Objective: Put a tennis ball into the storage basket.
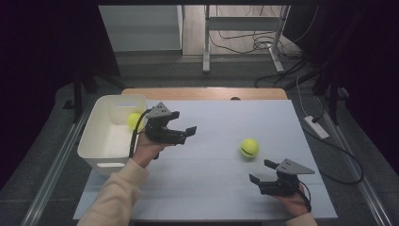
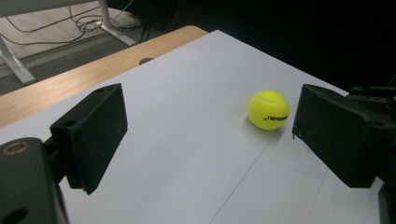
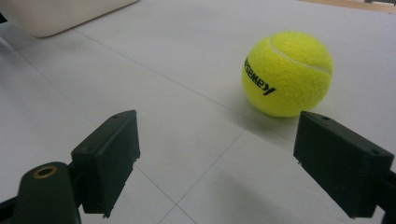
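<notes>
We kept both the left gripper (image 1: 188, 130) and right gripper (image 1: 261, 171) spread and empty, since the tennis ball (image 1: 249, 148) lay between them, ungrasped

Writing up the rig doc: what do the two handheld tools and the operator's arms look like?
Both tools are black, each with two blocky rectangular jaws. The left tool and the right tool each carry a grey three-cornered plate on top. A black cable trails from each. A brass-coloured ring sits in the body by one jaw. The sleeves are cream.
</notes>
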`<state>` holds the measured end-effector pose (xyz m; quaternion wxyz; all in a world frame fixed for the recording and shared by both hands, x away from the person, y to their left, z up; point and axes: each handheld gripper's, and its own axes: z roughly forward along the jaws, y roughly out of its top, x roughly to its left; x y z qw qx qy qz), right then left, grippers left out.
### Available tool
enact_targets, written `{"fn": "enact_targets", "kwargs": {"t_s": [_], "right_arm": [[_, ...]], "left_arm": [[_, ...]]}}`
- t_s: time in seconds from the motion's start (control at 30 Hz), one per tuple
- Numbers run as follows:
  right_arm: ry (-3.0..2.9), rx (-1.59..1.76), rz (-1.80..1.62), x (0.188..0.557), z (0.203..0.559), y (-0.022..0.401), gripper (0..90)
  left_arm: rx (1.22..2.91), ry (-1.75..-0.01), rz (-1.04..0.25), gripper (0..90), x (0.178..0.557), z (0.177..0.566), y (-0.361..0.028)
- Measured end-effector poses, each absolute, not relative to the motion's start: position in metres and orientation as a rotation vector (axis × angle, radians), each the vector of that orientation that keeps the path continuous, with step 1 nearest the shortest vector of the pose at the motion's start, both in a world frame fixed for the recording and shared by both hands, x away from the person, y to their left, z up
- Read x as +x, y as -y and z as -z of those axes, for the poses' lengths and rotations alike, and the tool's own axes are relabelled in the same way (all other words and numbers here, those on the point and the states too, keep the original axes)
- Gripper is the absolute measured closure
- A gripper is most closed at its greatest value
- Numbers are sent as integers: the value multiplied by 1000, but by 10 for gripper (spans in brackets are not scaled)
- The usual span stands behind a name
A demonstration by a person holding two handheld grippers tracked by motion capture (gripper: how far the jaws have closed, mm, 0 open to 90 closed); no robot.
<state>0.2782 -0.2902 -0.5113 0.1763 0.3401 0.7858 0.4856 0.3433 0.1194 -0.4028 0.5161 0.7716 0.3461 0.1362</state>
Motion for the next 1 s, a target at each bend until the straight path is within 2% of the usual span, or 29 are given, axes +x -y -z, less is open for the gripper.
{"fn": "enact_targets", "kwargs": {"t_s": [1.0], "right_arm": [[-2210, 978, -1408, 282, 510, 291, 142]], "left_arm": [[1904, -778, -267, 106, 359, 417, -73]]}}
